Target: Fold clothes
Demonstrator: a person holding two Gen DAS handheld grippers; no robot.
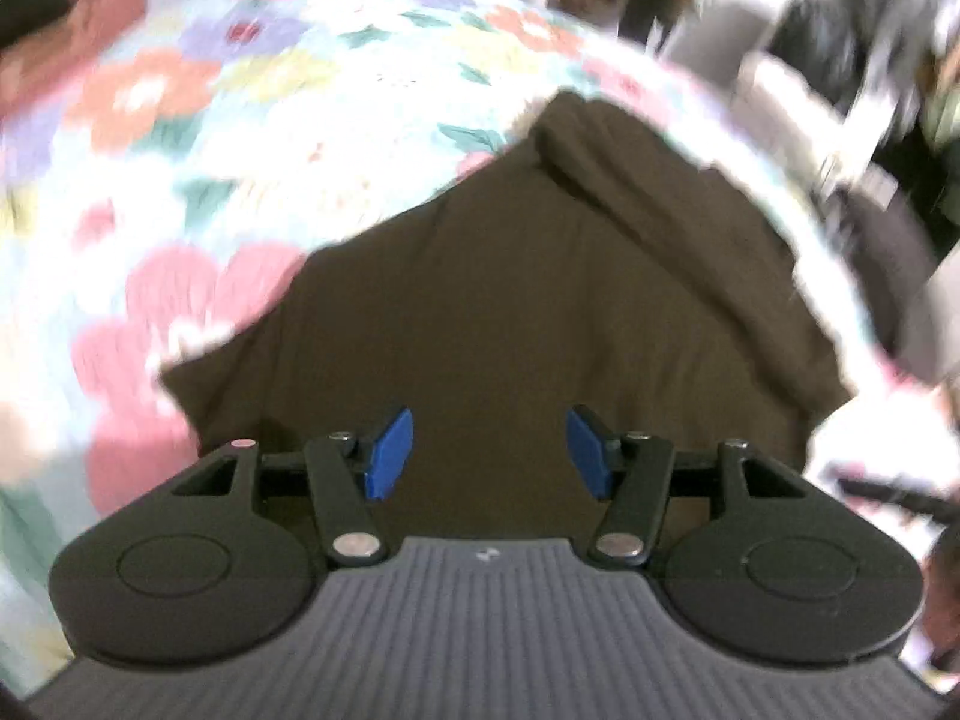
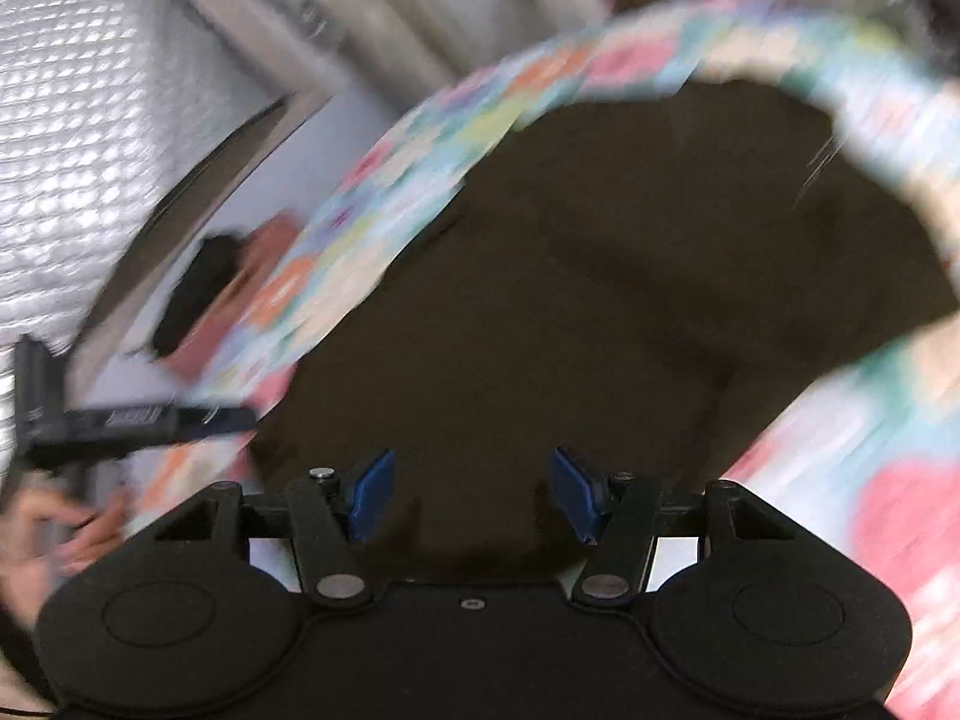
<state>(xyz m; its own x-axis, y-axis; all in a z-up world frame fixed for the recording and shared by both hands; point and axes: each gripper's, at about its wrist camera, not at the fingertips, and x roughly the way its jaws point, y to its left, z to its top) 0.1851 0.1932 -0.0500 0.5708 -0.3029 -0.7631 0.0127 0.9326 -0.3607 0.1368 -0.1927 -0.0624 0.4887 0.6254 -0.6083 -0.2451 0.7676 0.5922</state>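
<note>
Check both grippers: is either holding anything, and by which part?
Nothing is held. The left gripper and right gripper are open above the brown garment.

1. You have no readable text, label, brand or number in either wrist view.
2. On the left gripper (image 1: 489, 453), the grey ribbed housing carries a small pale mark at its top edge; it is too small and blurred for you to read.
3. In the right wrist view, the dark bar-shaped object (image 2: 129, 420) at the left edge bears pale print along its side, but motion blur smears it past reading.
</note>
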